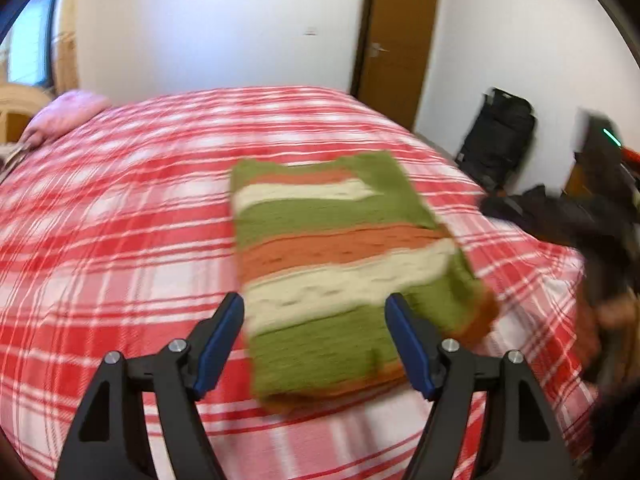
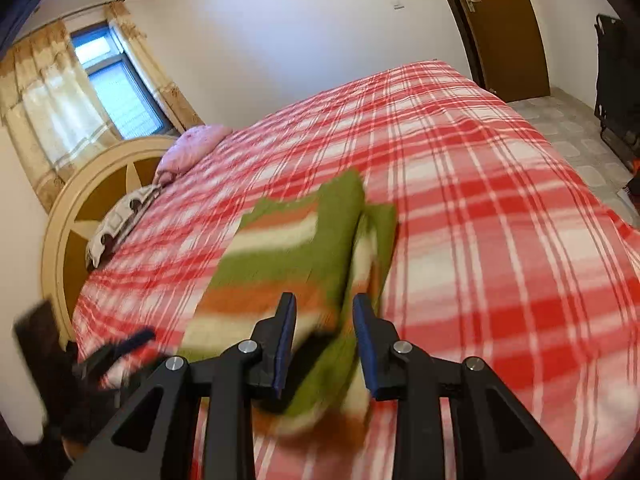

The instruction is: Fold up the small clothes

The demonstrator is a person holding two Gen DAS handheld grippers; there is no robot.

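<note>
While the frames are blurred w/ motion, the layout reads clearly enough. Far left on the bed [image 1: 100,220] sits a pink pillow [image 1: 66,114], well apart from the work. Left tongs [image 1: 316,340] are spread wide, gripping nothing, hovering at the near end of the striped sweater [image 1: 340,248]. It lies folded into a narrow strip, long axis running near-to-far, straight ahead of these tongs. Right tongs [image 2: 325,342] are partly open, straddling a raised fold along the sweater's right edge; can't tell if the pads touch cloth. Judgement: right side is nearer the loose edge, so next fold prob. starts there, near end toward far.
</note>
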